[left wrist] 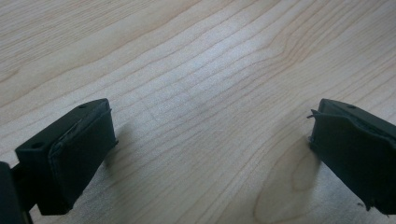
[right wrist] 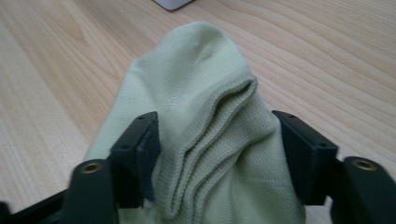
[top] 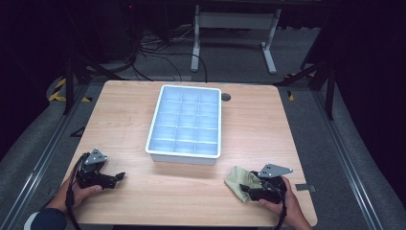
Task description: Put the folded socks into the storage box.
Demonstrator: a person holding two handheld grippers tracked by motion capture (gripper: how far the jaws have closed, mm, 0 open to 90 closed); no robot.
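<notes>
A pale green knitted cloth lies folded on the wooden table near its front right edge. My right gripper is on the cloth's near side, held by a hand. In the right gripper view, my right gripper has both jaws against the sides of the cloth, which bunches up in folds between them. My left gripper rests low at the front left, held by the other hand. Its jaws stand wide apart over bare wood with nothing between them.
A white tray divided into several empty compartments sits in the middle of the table, behind both grippers. A small dark round fitting is set in the tabletop by the tray's far right corner. Cables and a white desk frame lie beyond the table.
</notes>
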